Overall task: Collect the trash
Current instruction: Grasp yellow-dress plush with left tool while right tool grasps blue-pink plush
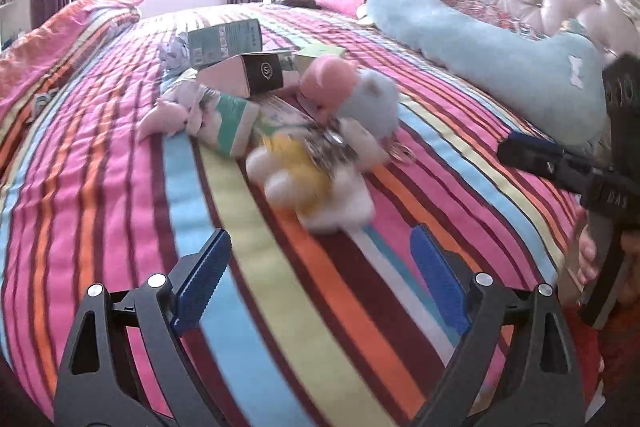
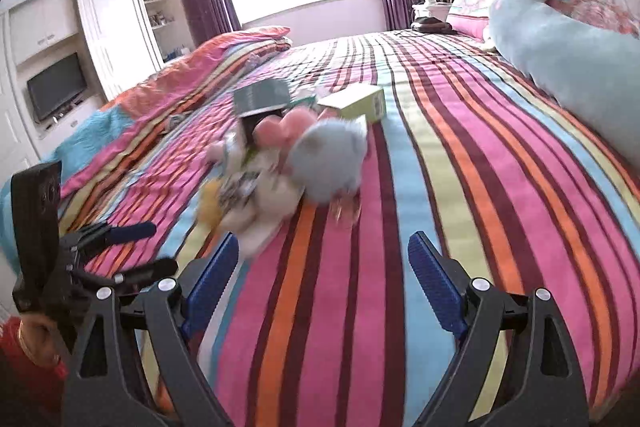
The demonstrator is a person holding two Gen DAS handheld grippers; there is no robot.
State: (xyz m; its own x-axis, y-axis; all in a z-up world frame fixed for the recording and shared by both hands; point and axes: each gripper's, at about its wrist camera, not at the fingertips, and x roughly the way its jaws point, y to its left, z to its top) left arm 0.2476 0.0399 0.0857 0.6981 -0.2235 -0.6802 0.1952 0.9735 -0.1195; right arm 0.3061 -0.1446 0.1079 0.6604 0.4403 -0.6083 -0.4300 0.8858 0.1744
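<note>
Both tools (image 1: 320, 271) (image 2: 324, 271) spread apart, empty; cardboard boxes (image 1: 244, 77) among plush toys (image 1: 316, 183) on bedspread (image 1: 460, 155).

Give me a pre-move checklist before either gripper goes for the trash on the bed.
1. Left gripper open and empty: ok.
2. Right gripper open and empty: ok.
3. Trash in view: ok; black-ended carton and teal box lie in the pile on the striped bedspread.
4. Trash free of toys: not ok; the white and yellow plush and blue plush sit against the pile.
5. Picture sharp enough to aim: not ok; the pile is blurred.
6. Bin in view: not ok.
</note>
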